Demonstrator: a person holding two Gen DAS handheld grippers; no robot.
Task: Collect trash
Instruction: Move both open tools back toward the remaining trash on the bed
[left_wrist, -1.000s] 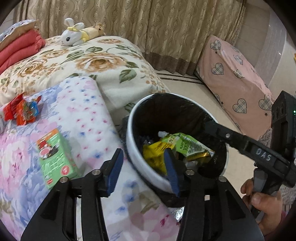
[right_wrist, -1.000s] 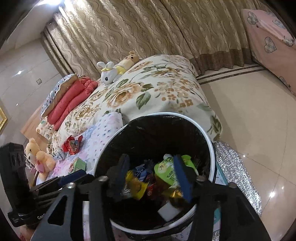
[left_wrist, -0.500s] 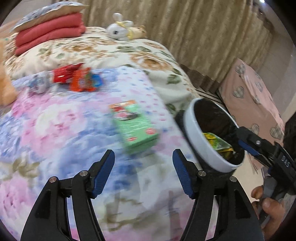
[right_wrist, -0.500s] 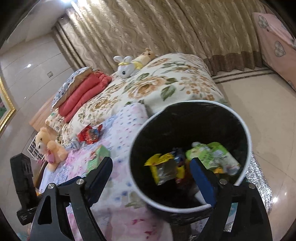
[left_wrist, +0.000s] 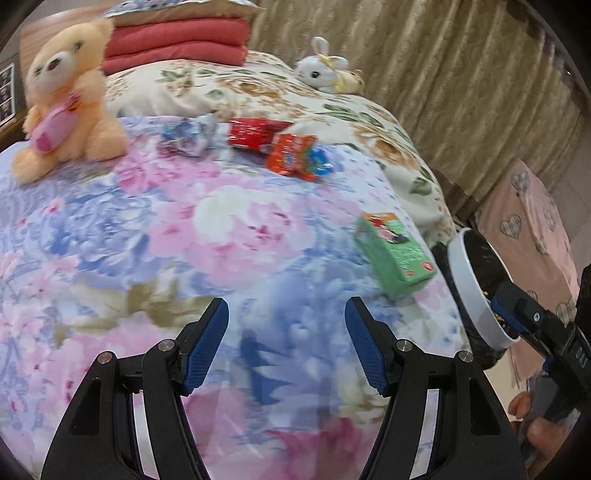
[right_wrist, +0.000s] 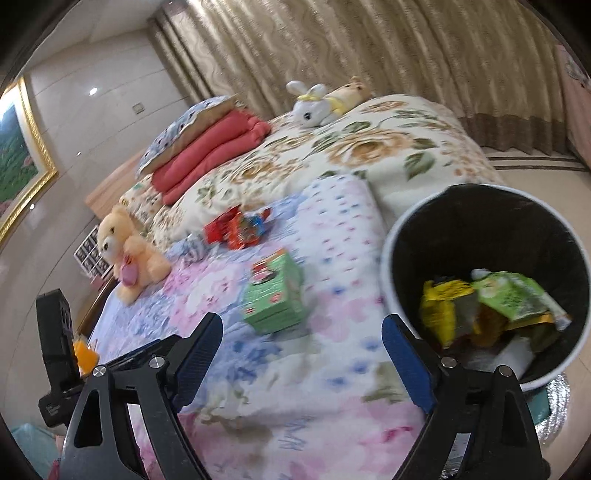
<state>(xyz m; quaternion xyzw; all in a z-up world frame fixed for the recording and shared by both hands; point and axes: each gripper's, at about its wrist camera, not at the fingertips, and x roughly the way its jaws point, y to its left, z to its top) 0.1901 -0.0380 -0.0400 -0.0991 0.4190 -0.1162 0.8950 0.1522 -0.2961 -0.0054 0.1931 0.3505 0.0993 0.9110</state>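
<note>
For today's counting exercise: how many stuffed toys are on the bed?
3. A peach teddy bear sits near the headboard; a white bunny lies on the rose-print quilt by the curtain, with a tan plush right behind it. Others may be out of view.

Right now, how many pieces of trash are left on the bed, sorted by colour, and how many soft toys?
Green carton: 1
Red wrappers: 2
Blue-white crumpled wrapper: 1
Soft toys: 3 (peach bear, white rabbit, tan toy behind it)
Total: 7

A home bedroom: quilted bed (left_wrist: 221, 229), curtains (right_wrist: 369, 48), teddy bear (left_wrist: 66, 92).
</note>
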